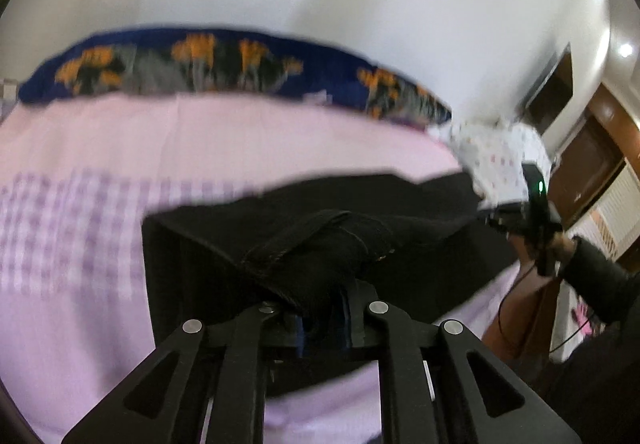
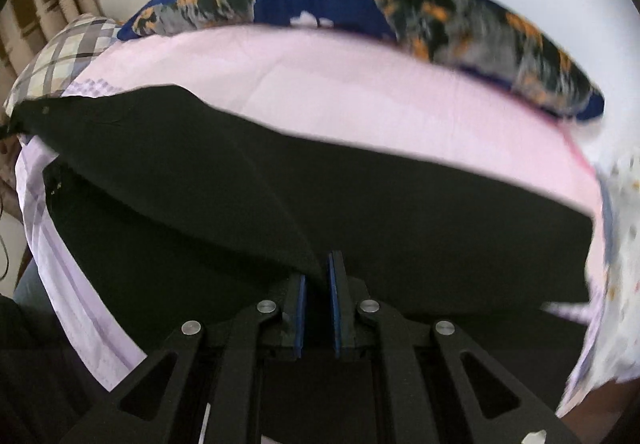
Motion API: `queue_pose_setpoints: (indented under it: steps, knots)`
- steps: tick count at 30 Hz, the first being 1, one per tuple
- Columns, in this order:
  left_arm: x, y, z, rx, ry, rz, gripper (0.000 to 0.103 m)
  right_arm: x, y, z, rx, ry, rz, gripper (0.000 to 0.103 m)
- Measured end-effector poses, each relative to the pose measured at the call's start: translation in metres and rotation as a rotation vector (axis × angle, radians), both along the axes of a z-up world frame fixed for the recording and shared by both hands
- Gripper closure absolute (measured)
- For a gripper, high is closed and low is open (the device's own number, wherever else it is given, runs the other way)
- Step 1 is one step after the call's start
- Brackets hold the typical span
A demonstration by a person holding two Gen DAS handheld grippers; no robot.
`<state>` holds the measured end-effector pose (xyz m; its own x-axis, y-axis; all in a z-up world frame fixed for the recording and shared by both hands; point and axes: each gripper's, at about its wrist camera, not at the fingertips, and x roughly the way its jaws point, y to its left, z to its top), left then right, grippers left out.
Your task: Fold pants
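The black pants (image 1: 304, 204) lie stretched across a pink bed sheet (image 1: 200, 140). My left gripper (image 1: 326, 320) is shut on a thick bunched end of the pants, with a seam and rivet showing, and holds it lifted. My right gripper (image 2: 318, 284) is shut on a raised fold of the pants (image 2: 280, 180), which spread flat beyond it over the pink sheet (image 2: 360, 84). The right gripper also shows in the left wrist view (image 1: 520, 212), at the far end of the pants, in the person's hand.
A dark blue cushion with orange flowers (image 1: 224, 64) lies along the far bed edge by a white wall. A white spotted pillow (image 1: 496, 160) is at the right. A plaid pillow (image 2: 64, 52) and curtain are at the left. Wooden furniture (image 1: 592, 148) stands right of the bed.
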<state>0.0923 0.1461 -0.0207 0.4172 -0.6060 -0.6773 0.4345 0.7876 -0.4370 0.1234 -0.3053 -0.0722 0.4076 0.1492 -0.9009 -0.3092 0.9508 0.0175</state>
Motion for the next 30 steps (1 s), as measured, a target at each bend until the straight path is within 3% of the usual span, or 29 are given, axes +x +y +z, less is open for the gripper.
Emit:
queue_pose_setpoints:
  steps: [6,9,13,17,18,20,22,25,30]
  knots:
    - [-0.025,-0.014,-0.046,0.129,0.096,-0.017,0.087,-0.012,0.005,-0.03,-0.034,0.04,-0.036,0.094]
    - [-0.03,-0.016,-0.056,0.167,0.107,-0.001,0.084,-0.017,0.01,-0.037,-0.061,0.037,-0.057,0.091]
    - [-0.034,-0.02,-0.052,0.223,0.101,0.02,0.081,-0.027,0.012,-0.037,-0.062,0.032,-0.106,0.065]
    - [-0.036,-0.016,-0.045,0.257,0.107,0.036,0.076,-0.044,0.01,-0.032,-0.044,0.013,-0.123,0.056]
    - [-0.038,-0.015,-0.044,0.268,0.112,0.044,0.07,-0.048,0.009,-0.03,-0.027,0.011,-0.132,0.053]
    - [-0.041,-0.012,-0.047,0.326,0.119,0.075,0.028,-0.056,0.006,-0.029,0.025,0.011,-0.153,0.05]
    - [-0.049,-0.005,-0.05,0.372,0.106,0.111,0.023,-0.062,0.005,-0.03,0.06,0.016,-0.178,0.05]
    - [-0.061,0.011,-0.044,0.283,0.132,0.157,0.023,-0.067,0.003,-0.033,0.117,0.026,-0.211,0.05]
    - [-0.073,0.039,-0.044,-0.089,0.283,0.283,0.024,-0.072,0.001,-0.036,0.278,0.051,-0.282,0.05]
